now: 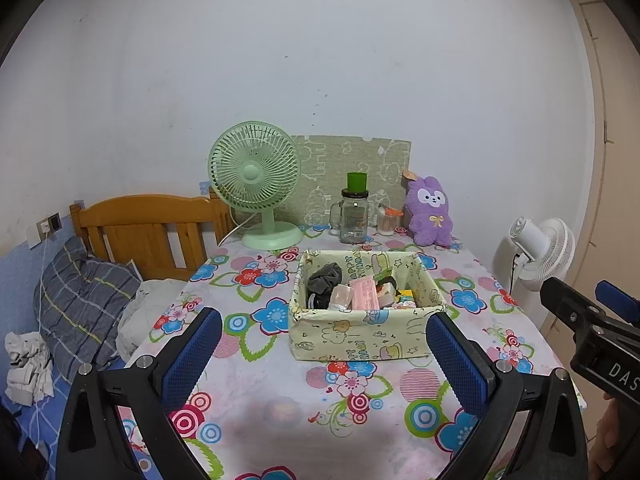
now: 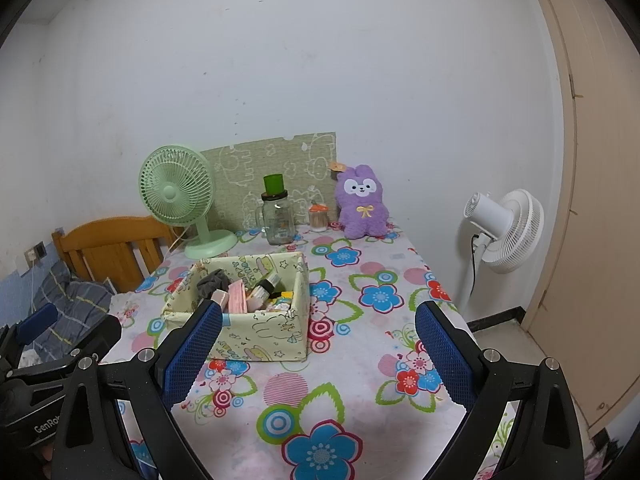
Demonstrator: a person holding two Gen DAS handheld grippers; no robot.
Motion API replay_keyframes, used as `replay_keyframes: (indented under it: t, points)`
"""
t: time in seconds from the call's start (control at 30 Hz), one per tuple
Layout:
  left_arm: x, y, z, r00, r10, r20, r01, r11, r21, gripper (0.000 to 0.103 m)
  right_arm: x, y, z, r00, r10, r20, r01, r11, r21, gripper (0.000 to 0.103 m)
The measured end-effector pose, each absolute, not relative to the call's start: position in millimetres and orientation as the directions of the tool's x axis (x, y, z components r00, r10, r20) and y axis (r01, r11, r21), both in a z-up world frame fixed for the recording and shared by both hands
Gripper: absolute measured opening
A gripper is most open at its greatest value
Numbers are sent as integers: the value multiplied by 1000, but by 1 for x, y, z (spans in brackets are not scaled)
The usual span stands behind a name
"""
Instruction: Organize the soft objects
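Observation:
A purple plush rabbit sits upright at the table's far right against the wall; it also shows in the right wrist view. A pale printed fabric box stands mid-table with a dark cloth, pink packets and small bottles inside; the box also shows in the right wrist view. My left gripper is open and empty, just in front of the box. My right gripper is open and empty, to the right of the box above the tablecloth.
A green desk fan, a glass jar with a green lid and a small cup of sticks stand at the back. A white floor fan stands right of the table. A bed with a wooden headboard is left.

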State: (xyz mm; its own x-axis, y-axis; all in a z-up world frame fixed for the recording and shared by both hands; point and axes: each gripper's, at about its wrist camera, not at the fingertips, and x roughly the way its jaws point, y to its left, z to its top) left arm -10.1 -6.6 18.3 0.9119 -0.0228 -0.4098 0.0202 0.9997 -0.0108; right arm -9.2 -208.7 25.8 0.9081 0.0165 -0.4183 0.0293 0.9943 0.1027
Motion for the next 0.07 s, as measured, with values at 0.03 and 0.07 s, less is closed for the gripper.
replay_keyframes:
  t: [0.03, 0.07]
  points:
    - [-10, -7, 19, 913, -24, -408, 22, 1000, -11, 103, -9, -209, 26, 908, 17, -419, 29, 994, 102, 98]
    - [-10, -8, 19, 913, -26, -407, 23, 1000, -11, 103, -9, -209, 26, 908, 17, -419, 28, 994, 101, 99]
